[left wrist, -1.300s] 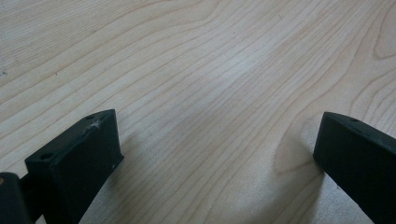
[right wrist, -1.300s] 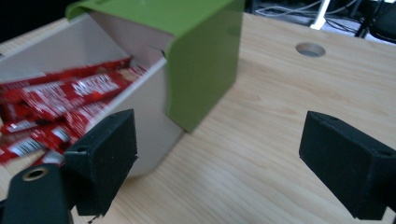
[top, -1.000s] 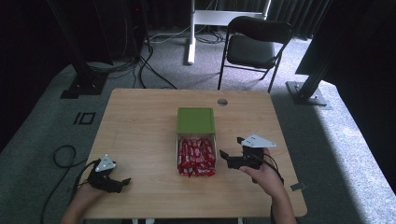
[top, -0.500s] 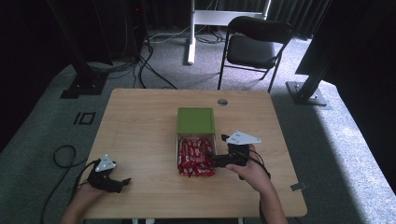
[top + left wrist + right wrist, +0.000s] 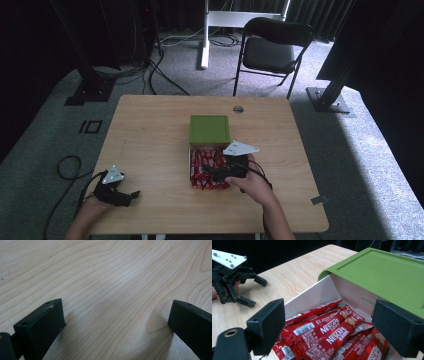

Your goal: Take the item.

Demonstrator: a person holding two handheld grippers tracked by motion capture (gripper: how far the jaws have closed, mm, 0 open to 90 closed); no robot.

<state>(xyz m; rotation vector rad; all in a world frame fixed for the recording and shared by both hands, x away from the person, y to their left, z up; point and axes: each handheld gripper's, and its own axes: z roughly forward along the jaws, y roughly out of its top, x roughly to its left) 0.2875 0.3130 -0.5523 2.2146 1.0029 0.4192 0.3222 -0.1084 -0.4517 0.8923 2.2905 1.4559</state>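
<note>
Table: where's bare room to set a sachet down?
Bare wood lies between the left gripper and the box, and along the table's far edge. It is crowded at the red sachets, under the open right gripper.

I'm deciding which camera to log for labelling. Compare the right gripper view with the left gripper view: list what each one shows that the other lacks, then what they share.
Right gripper view alone: the white cardboard box with its green lid hinged back, red Nescafe coffee sachets piled inside, and the left hand-held gripper farther off on the table, jaws apart.

Left gripper view alone: nothing extra, just bare wood grain between its open jaws.

Shared: the light wooden table, and a pair of black jaws standing wide apart with nothing between them.
</note>
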